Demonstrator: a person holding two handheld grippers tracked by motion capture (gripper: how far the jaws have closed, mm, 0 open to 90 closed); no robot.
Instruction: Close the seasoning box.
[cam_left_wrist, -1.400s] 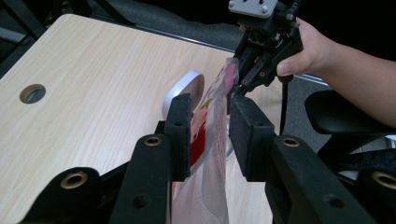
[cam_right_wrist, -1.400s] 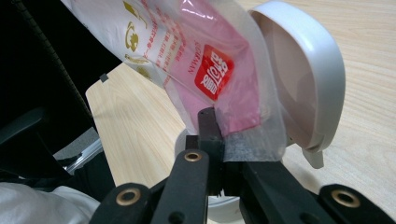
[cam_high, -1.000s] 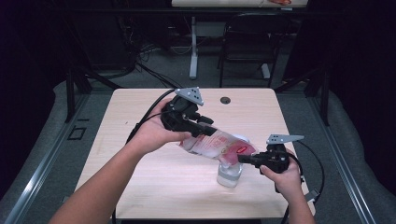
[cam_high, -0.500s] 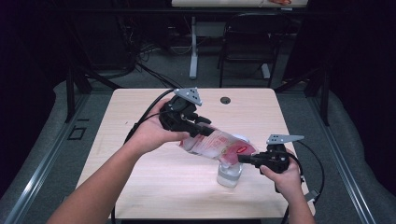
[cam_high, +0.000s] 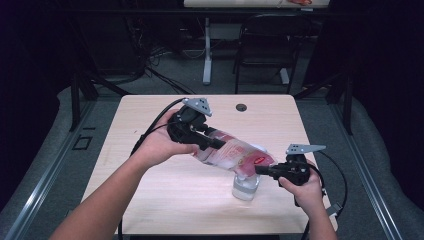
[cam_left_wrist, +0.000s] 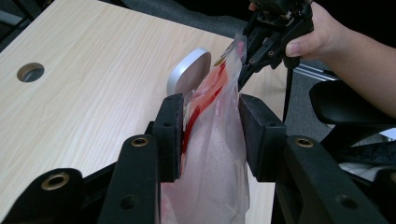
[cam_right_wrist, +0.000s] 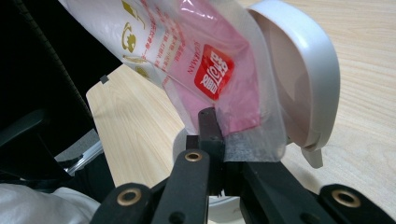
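A red and white plastic pouch (cam_high: 235, 154) hangs tilted over a small round white container (cam_high: 246, 186) on the wooden table (cam_high: 150, 200). My left gripper (cam_high: 215, 144) holds the pouch's upper, fuller end. In the left gripper view the pouch (cam_left_wrist: 215, 154) bulges between both pads, and the jaws have just been opening around it. My right gripper (cam_high: 260, 170) is shut on the pouch's lower corner, next to the container. In the right gripper view the jaws (cam_right_wrist: 217, 126) pinch the clear edge of the pouch (cam_right_wrist: 187, 51) beside the container's raised white lid (cam_right_wrist: 299, 79).
A round cable hole (cam_high: 241, 107) sits near the table's far edge. Cables trail from both grippers across the table (cam_high: 150, 130). A chair (cam_high: 260, 45) and a table leg (cam_high: 206, 50) stand beyond the far edge. The container sits close to the table's near right corner.
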